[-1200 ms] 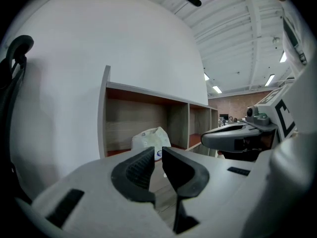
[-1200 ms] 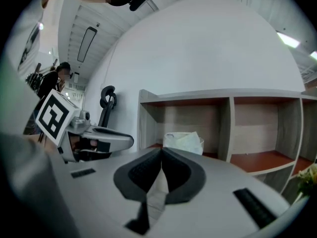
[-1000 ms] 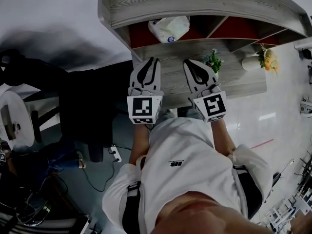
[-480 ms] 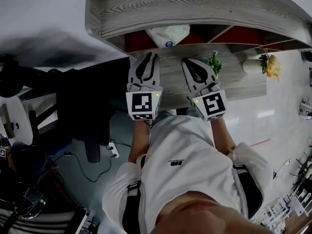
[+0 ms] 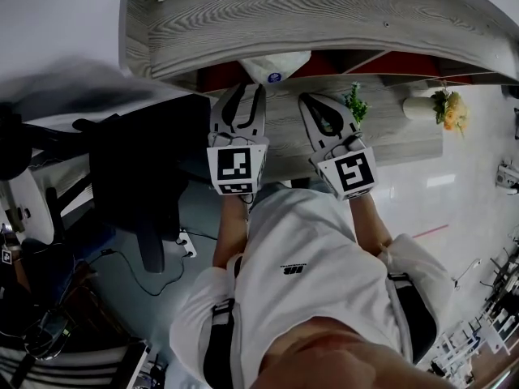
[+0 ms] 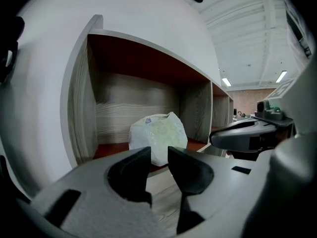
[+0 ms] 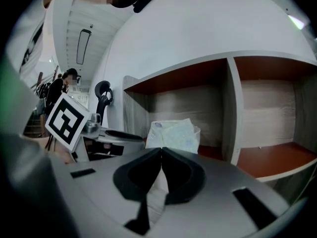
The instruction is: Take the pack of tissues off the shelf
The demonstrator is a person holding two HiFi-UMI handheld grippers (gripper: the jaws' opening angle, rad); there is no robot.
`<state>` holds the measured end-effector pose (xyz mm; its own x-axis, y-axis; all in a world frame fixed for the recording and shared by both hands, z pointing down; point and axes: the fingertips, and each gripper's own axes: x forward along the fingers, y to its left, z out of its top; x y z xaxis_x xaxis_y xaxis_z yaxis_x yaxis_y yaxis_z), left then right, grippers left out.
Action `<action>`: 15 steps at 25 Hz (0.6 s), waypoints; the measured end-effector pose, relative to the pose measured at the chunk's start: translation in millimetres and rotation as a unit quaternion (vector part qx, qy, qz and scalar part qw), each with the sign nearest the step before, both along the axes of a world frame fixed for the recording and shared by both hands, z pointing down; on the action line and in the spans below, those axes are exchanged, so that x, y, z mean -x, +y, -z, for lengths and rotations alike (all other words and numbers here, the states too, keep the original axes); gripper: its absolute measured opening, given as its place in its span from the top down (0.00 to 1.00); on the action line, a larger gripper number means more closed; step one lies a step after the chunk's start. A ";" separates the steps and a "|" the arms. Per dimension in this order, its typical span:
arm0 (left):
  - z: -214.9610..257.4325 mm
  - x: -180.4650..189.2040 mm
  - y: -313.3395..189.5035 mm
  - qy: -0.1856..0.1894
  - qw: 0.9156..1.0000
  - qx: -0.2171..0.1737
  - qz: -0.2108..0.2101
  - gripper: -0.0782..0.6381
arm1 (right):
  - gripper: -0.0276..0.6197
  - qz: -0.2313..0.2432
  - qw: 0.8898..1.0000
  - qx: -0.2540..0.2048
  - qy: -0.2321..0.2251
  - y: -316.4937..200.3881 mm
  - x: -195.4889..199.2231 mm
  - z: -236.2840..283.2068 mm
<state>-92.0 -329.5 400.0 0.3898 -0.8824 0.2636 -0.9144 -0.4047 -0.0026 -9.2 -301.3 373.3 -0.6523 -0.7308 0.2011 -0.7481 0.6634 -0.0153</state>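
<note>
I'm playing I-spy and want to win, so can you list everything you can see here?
pack of tissues: one, white, in the shelf's left-end compartment
shelf: one, grey wood with red insides, against the white wall
little plant: one, green, on the shelf's lower ledge beside the right claw
vase of flowers: one, white vase with yellow-orange flowers, further right on that ledge
chair: one, black, on the floor left of the shelf
left claw: one, grey, jaws a little apart and empty, pointing at the tissues
right claw: one, grey, jaws together, empty
person's shirt: one, white, at the bottom of the head view
</note>
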 end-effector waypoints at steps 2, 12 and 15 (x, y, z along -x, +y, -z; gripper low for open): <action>-2.7 -0.6 -4.0 0.000 1.000 0.002 0.002 0.74 | 0.92 -0.002 1.000 0.002 0.001 -2.8 -2.0 -2.8; -12.5 3.7 -20.3 0.006 1.000 0.013 0.020 0.74 | 0.92 -0.004 1.000 0.009 0.004 -12.0 -7.8 -9.8; -13.9 6.7 -23.7 0.010 0.999 0.015 0.028 0.79 | 0.92 -0.003 1.000 0.010 0.006 -14.0 -8.0 -10.2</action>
